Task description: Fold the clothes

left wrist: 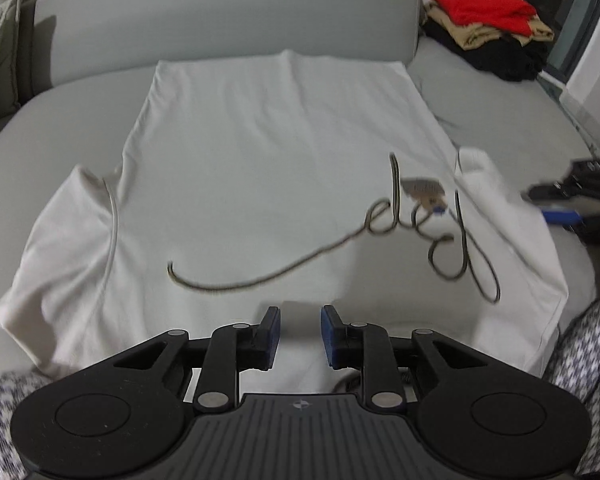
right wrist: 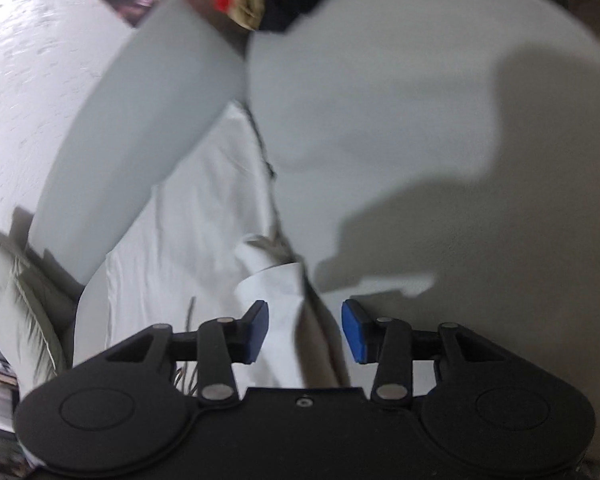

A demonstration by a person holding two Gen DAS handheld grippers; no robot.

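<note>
My left gripper (left wrist: 299, 334) points steeply downward, its blue-padded jaws parted with nothing between them. My right gripper (right wrist: 305, 330) tilts downward too, jaws apart and pressing on nothing; it also appears at the left view's right edge.

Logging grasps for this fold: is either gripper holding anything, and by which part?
Nothing held. Left gripper and right gripper are open over the white T-shirt.

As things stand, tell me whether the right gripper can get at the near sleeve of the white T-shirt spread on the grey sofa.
Probably yes. The right gripper has its jaws apart with the folded white sleeve just ahead of them, and nothing lies in between. The pads do not yet press on the cloth.
</note>
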